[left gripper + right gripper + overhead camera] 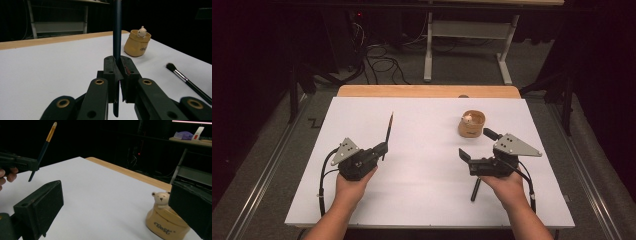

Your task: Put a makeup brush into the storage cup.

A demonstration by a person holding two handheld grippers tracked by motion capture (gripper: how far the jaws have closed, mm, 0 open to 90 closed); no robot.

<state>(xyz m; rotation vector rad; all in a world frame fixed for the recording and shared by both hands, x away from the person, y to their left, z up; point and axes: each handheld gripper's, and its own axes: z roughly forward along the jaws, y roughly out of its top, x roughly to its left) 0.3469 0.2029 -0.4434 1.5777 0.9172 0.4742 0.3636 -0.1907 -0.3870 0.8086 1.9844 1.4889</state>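
My left gripper (383, 149) (117, 61) is shut on the dark handle of a thin brush (389, 129) (116, 30), which stands tilted upward from the jaws. The same brush (45, 143), with a gold ferrule and pale tip, is seen in the right gripper view, held by the left gripper (30, 165). My right gripper (477, 144) (116, 197) hangs above the white table with its jaws wide open and nothing between them. Just beyond it stands a tan cup with a small bear figure (471, 123) (137, 43) (165, 222). A second, black brush (475, 189) (187, 81) lies on the table beneath my right hand.
A white sheet (422, 165) covers the table, with a strip of wooden edge (427, 91) along the far side. Beyond it are a dark floor with cables (382, 62) and the legs of a white frame (428, 50).
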